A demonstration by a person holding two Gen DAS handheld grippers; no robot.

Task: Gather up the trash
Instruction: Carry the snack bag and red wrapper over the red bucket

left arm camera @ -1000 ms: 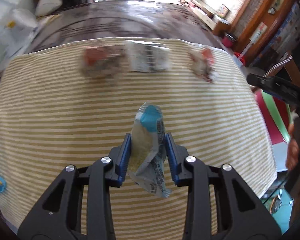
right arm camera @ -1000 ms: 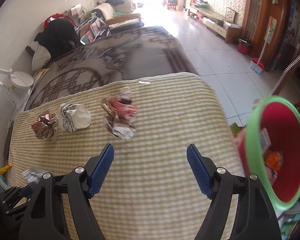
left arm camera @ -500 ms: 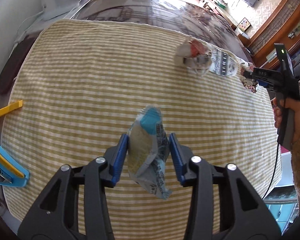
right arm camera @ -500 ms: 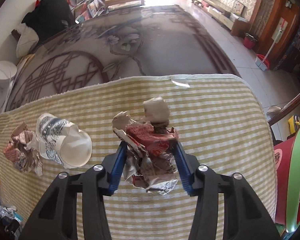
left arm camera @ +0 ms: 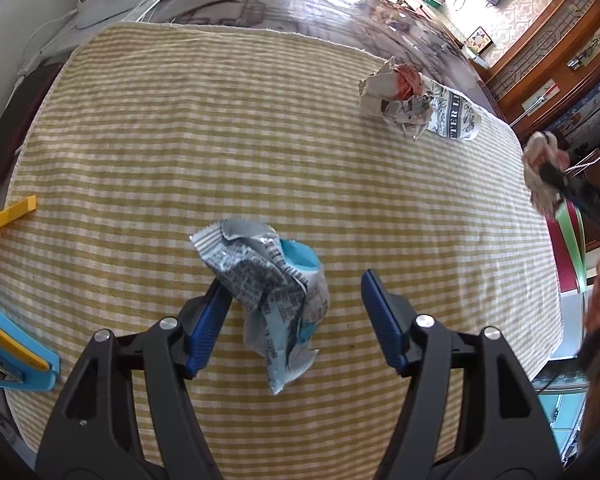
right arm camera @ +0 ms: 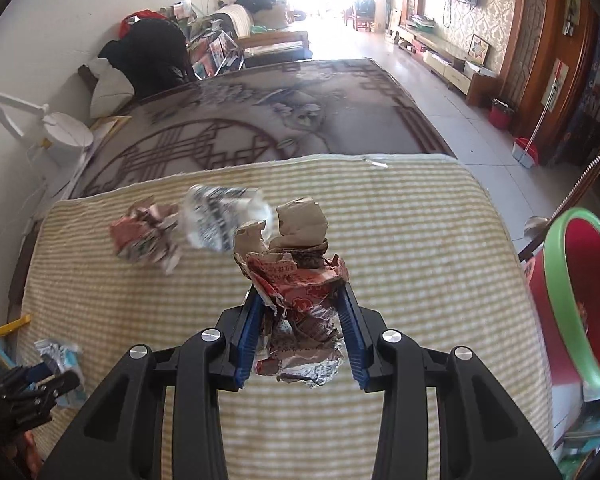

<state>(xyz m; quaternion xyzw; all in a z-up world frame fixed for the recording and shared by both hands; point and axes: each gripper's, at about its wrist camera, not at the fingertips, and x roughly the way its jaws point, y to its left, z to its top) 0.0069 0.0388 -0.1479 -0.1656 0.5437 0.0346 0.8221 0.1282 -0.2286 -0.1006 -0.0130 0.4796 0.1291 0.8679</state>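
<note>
The left gripper [left arm camera: 296,312] has just been opening, and its blue pads now stand well apart with the silver and blue wrapper [left arm camera: 268,292] lying loose on the striped cloth [left arm camera: 180,140] between them; the wrapper leans against the left pad [left arm camera: 208,324] and is clear of the right one. The right gripper [right arm camera: 300,332] has just closed, and its jaws are clamped together on a crumpled red and brown wrapper [right arm camera: 296,296], held up off the cloth with a wad of brown paper sticking out above the pads. Beyond it, still on the cloth, lie a crushed paper cup [right arm camera: 220,220] with dark print and, touching it, a red crumpled wrapper [right arm camera: 148,240]. The red bin [right arm camera: 580,296] with its green rim stands off the right edge of the table. Seen from the left wrist, a yellow strip [left arm camera: 8,220] pokes in at the left edge of the cloth.
</note>
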